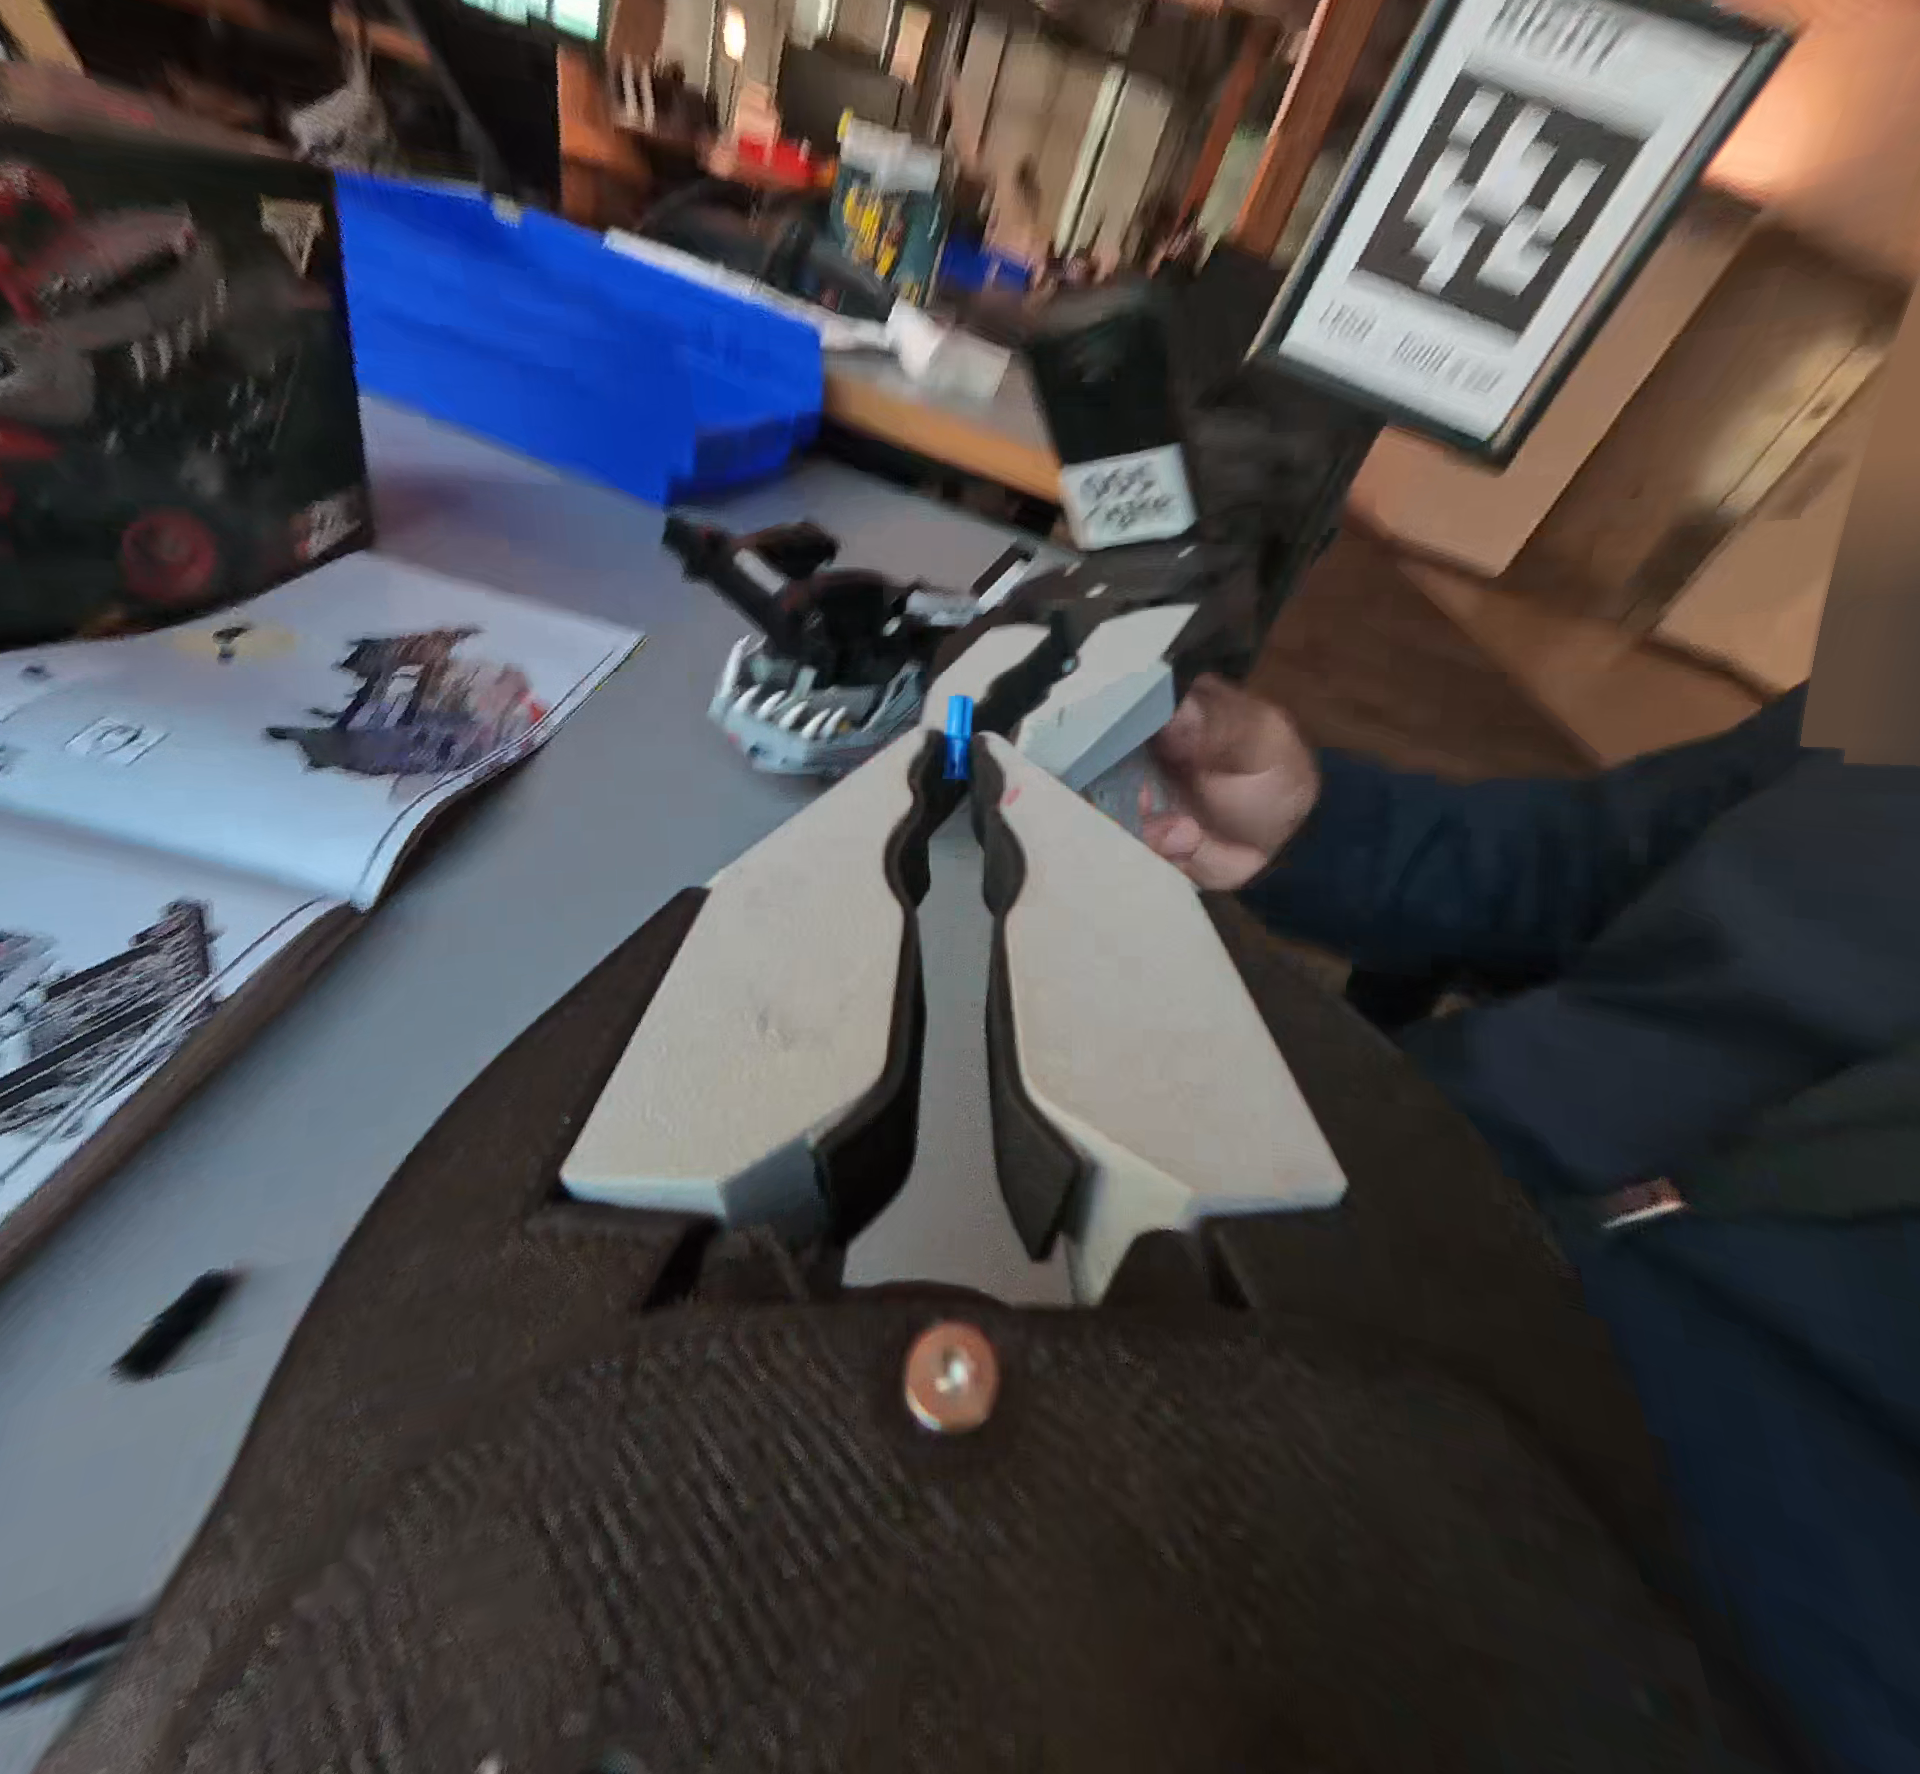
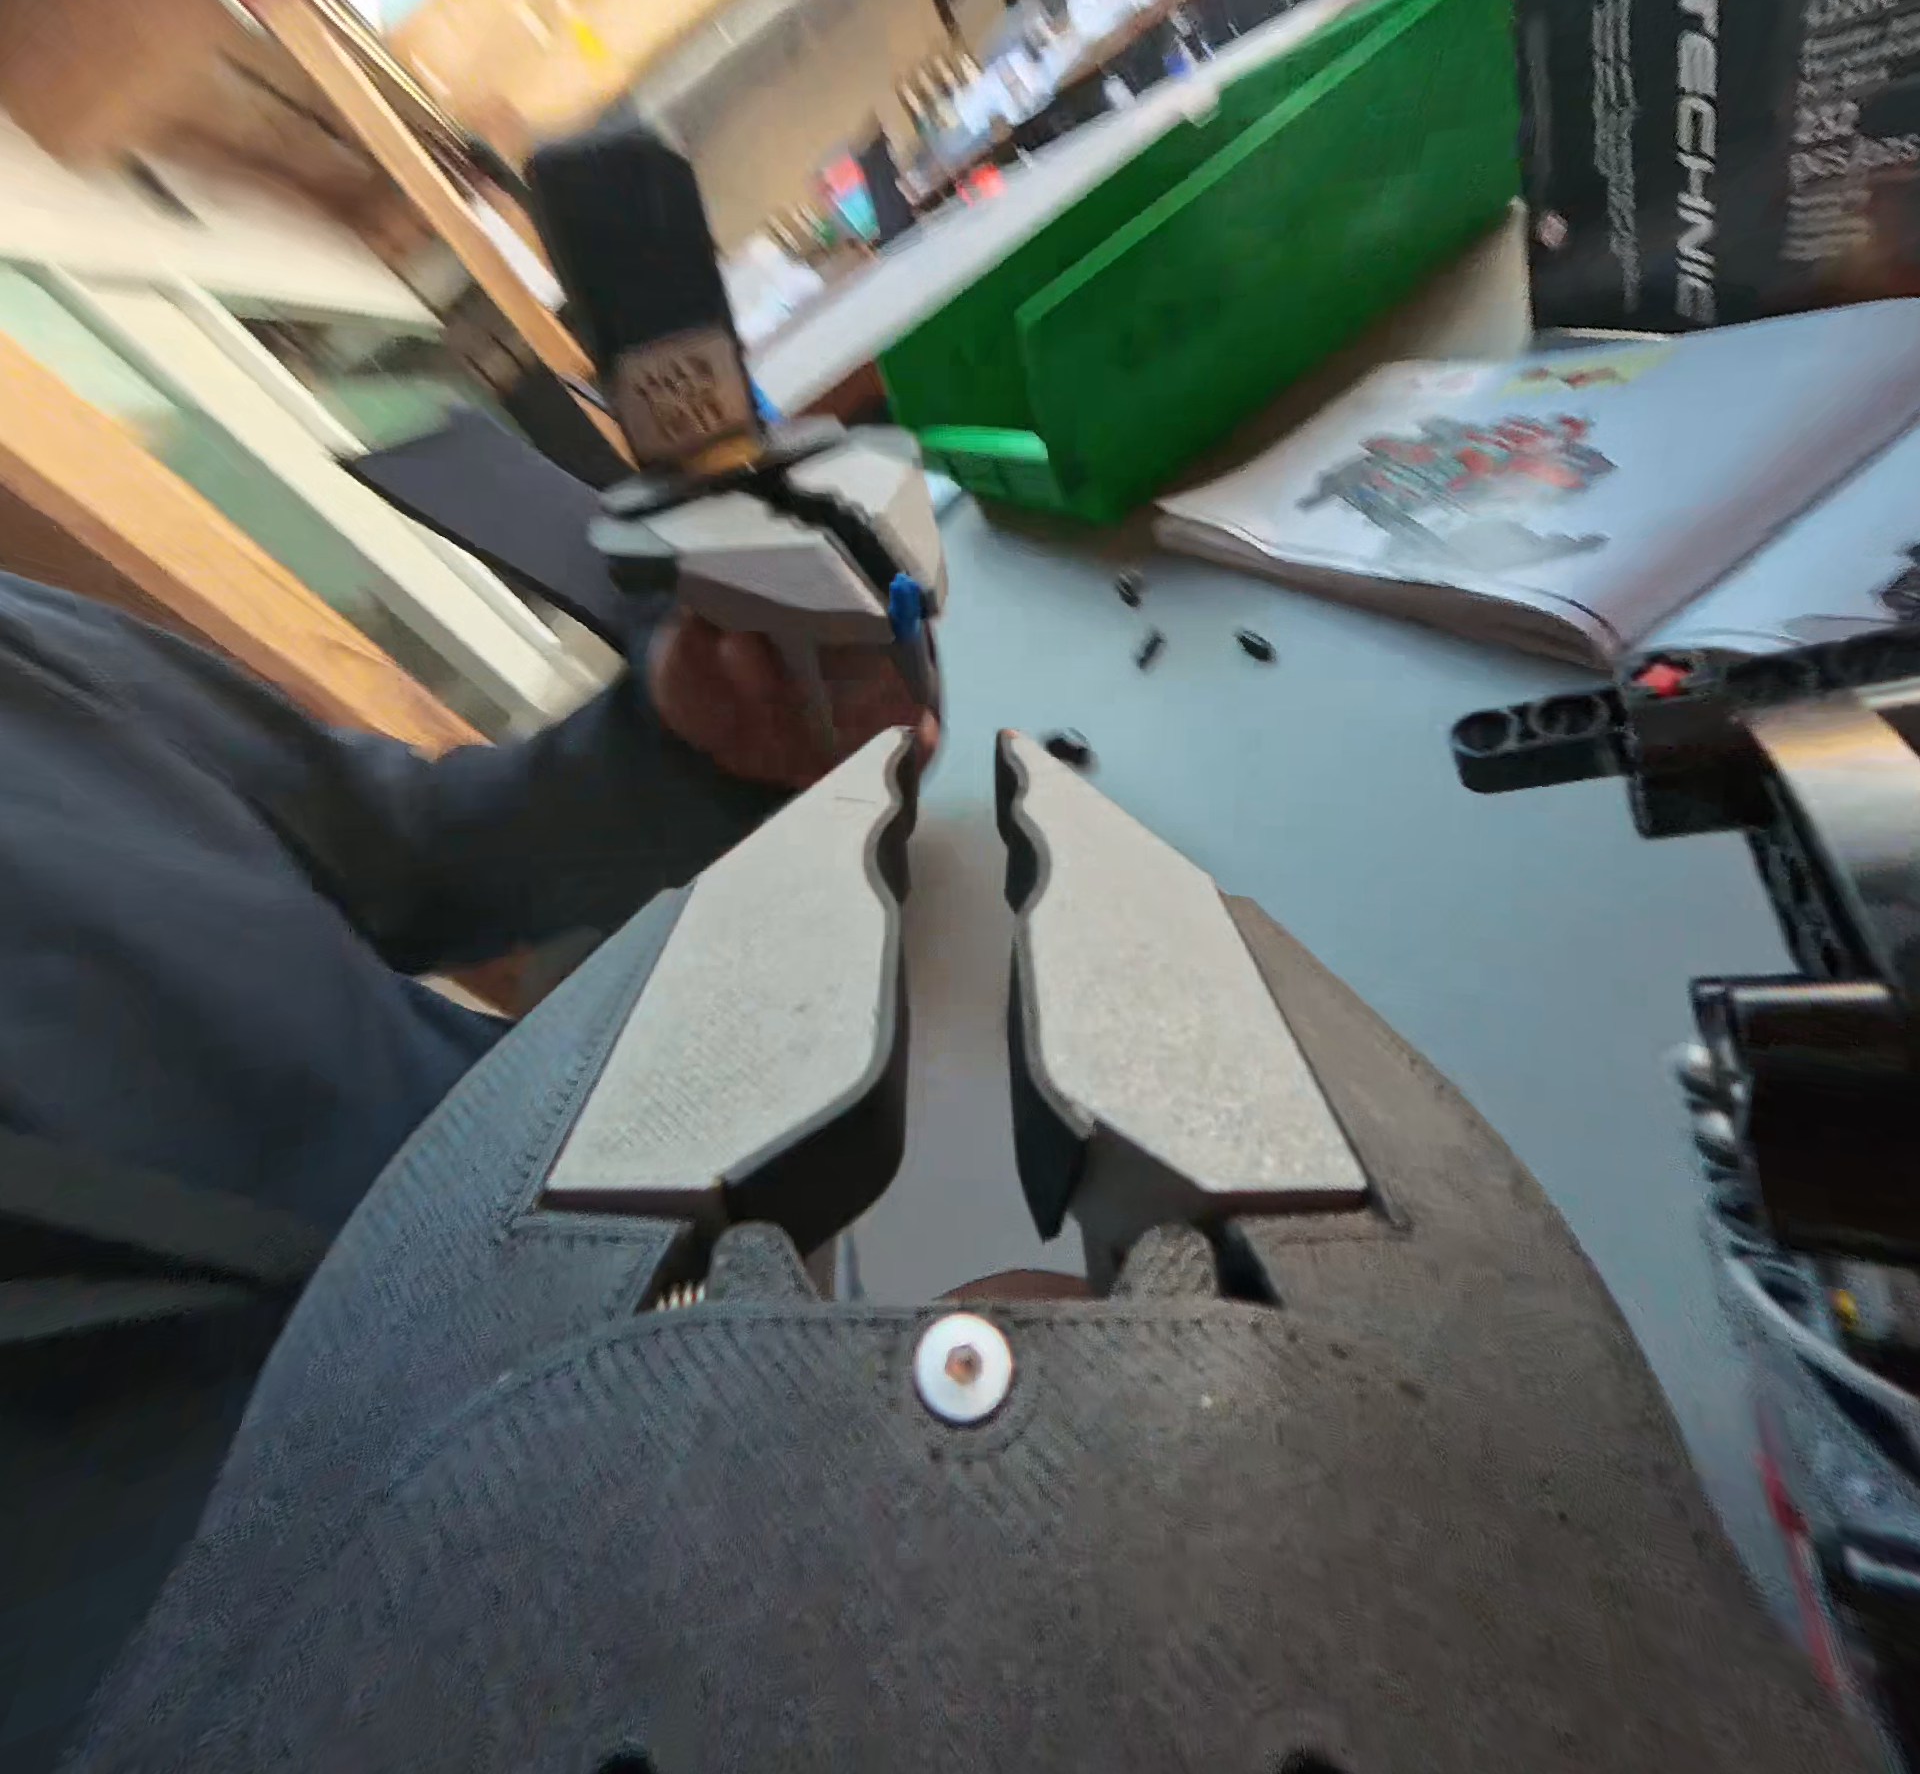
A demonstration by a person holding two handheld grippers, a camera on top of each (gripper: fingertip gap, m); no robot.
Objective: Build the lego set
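My left gripper (image 1: pixel 954 760) covers the lower half of the blue pin (image 1: pixel 957 723). At 9 o'clock in the left view the instruction booklet (image 1: pixel 312 737) and set box (image 1: pixel 156 353) run off frame, print smeared. Right view: model (image 2: pixel 1766 893) cut at 3 o'clock; small black pieces (image 2: pixel 1195 628) at 1 o'clock too blurred to identify. Background motion-blurred in both.

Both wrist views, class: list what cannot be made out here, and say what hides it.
- Blue pin, left wrist view: its lower end is hidden between the left gripper fingertips.
- Lego model, right wrist view: cut off by the right edge.
- Open instruction booklet, left wrist view: page detail lost to motion blur.
- Small black pieces on the table, right wrist view: too small and blurred to identify.
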